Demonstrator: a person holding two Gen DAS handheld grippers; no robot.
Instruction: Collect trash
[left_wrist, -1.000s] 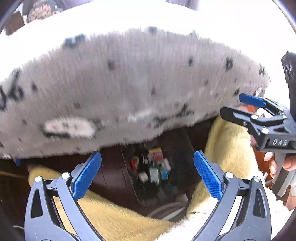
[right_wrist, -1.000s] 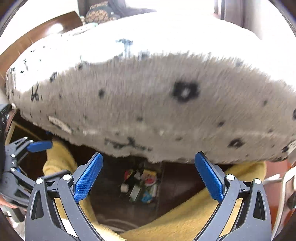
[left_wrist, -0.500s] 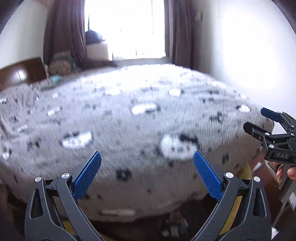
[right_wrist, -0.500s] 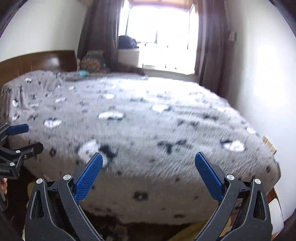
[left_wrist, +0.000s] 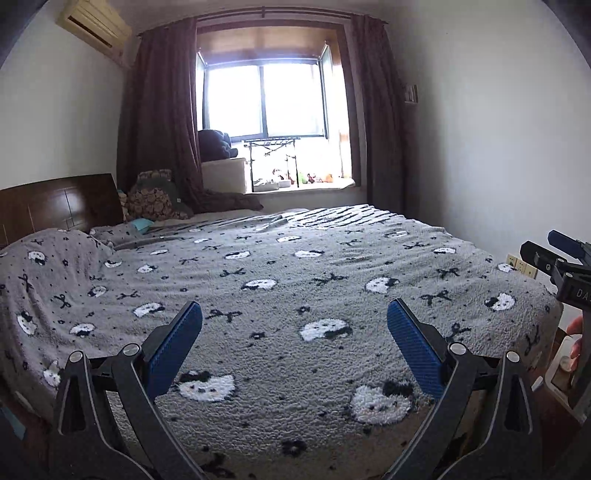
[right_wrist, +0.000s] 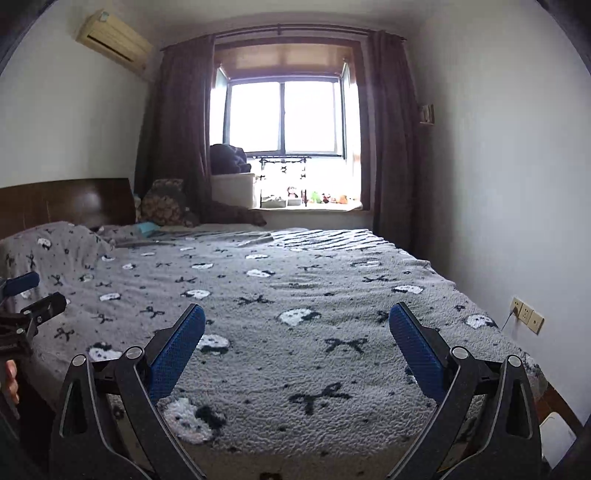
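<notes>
- The left hand-held gripper (left_wrist: 294, 347) hovers over the foot of the bed (left_wrist: 295, 280), blue pads spread wide, holding nothing.
- The right hand-held gripper (right_wrist: 297, 349) hangs beside it, likewise released and empty (its neighbour's tips show at each frame's edge).
- The grey blanket (right_wrist: 295, 295), patterned with cats and bows, covers the mattress.
- No trash shows in either view.
- Dark curtains (right_wrist: 181, 129) flank the bright window (right_wrist: 284, 114).

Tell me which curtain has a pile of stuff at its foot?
The left curtain. A patterned cushion and a dark bundle sit by its lower part, next to the headboard. The right curtain hangs straight down behind the bed, nothing showing beside it.
</notes>
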